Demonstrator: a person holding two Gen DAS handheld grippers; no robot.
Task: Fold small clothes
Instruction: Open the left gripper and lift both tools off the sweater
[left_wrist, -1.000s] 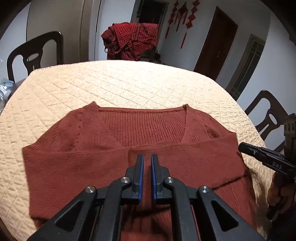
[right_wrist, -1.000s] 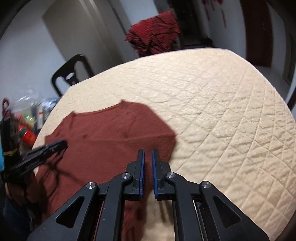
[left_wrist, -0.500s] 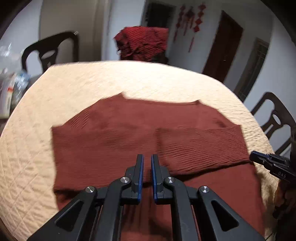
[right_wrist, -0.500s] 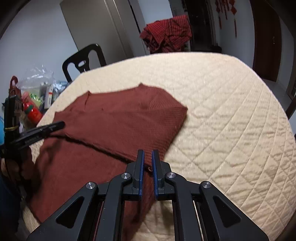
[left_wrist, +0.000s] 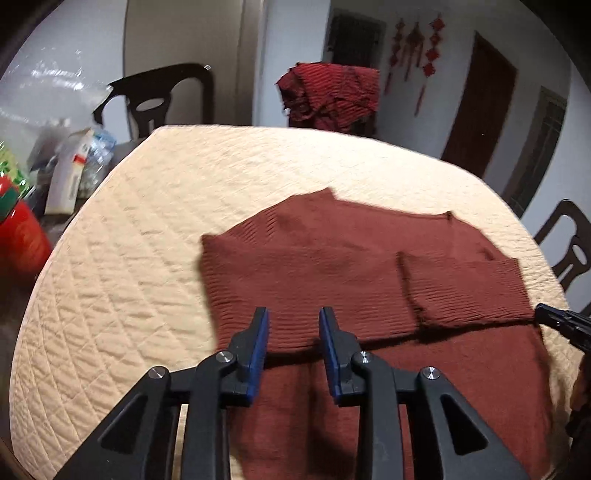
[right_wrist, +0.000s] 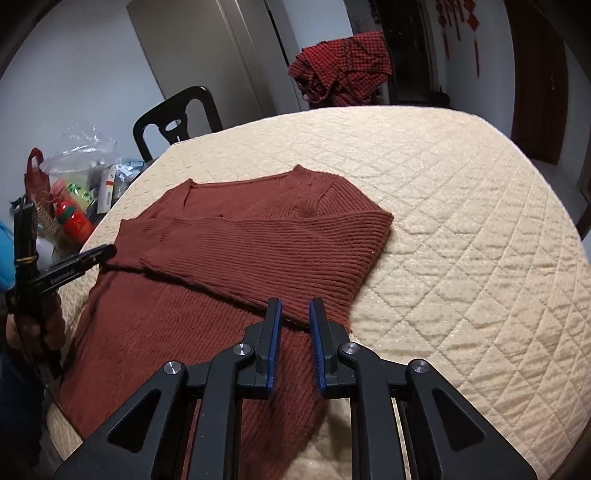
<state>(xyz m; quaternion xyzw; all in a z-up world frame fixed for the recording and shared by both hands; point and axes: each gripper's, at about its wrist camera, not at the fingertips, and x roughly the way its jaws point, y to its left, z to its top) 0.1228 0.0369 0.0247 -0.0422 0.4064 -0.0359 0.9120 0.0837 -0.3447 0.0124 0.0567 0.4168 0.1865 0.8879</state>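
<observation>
A rust-brown knitted sweater (right_wrist: 229, 266) lies flat on the round table's cream quilted cover (right_wrist: 461, 206), on the side nearest the person. Both sleeves are folded across the chest – the two cuffs meet near the middle, below the V-neck.

The left gripper (left_wrist: 293, 314) hovers over the lower edge of the folded left sleeve. Its jaws have just been opening and now stand clearly apart, with knit visible below the gap but nothing pinched between the blue pads.

The right gripper (right_wrist: 295, 306) sits over the lower edge of the folded right sleeve, near the sweater's right side. Its jaws have also just been opening and show a narrower gap – the sleeve's hem seems to run right under the tips, though whether a pad touches it is hard to judge from this angle.

A dark chair (right_wrist: 177, 118) stands beyond the table, red checked cloth (right_wrist: 343, 66) is draped over something further back, and bags and bottles (right_wrist: 77, 192) crowd the left
</observation>
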